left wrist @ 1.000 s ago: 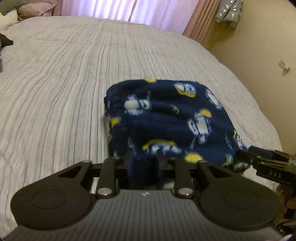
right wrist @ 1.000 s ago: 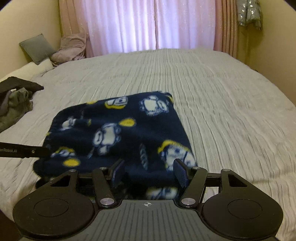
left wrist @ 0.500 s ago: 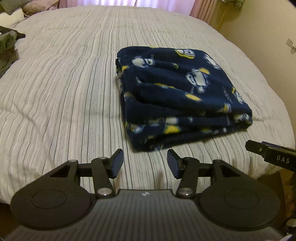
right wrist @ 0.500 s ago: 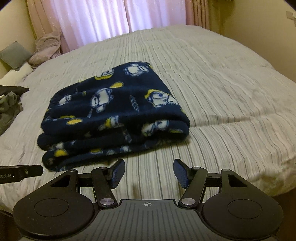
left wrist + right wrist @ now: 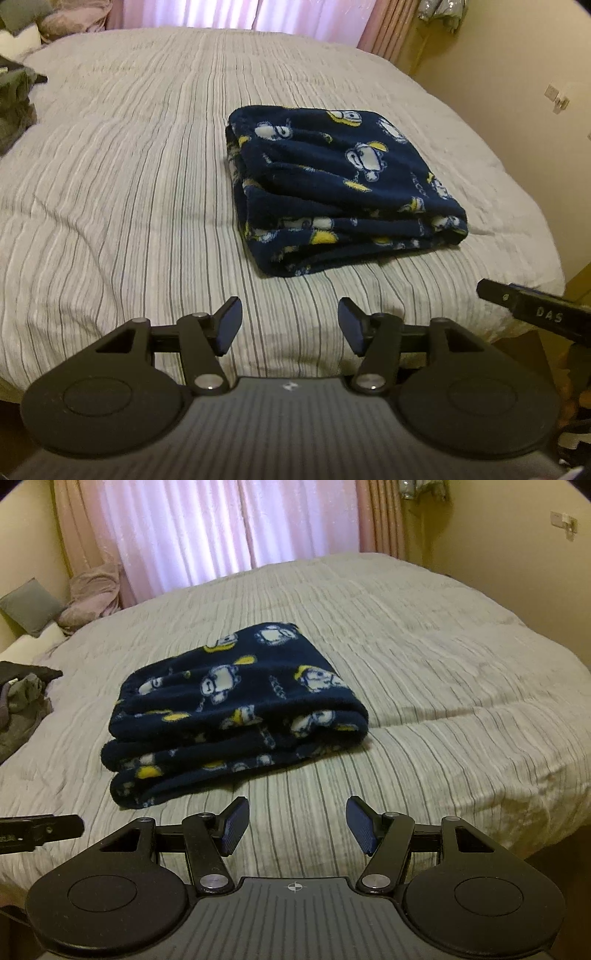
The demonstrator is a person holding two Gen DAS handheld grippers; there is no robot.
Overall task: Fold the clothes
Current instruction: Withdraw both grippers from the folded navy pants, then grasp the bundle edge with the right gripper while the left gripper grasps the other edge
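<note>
Both grippers hang empty off the near edge of the bed: the left gripper and right gripper each have fingers spread wide, touching nothing. That navy fleece garment lies folded in a tidy stack mid-bed. A dark heap at the far left may be clothes awaiting folding.

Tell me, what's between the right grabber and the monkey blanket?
Only bare striped bedspread lies between the open right gripper and the folded navy monkey blanket. The right wrist view shows this.
</note>
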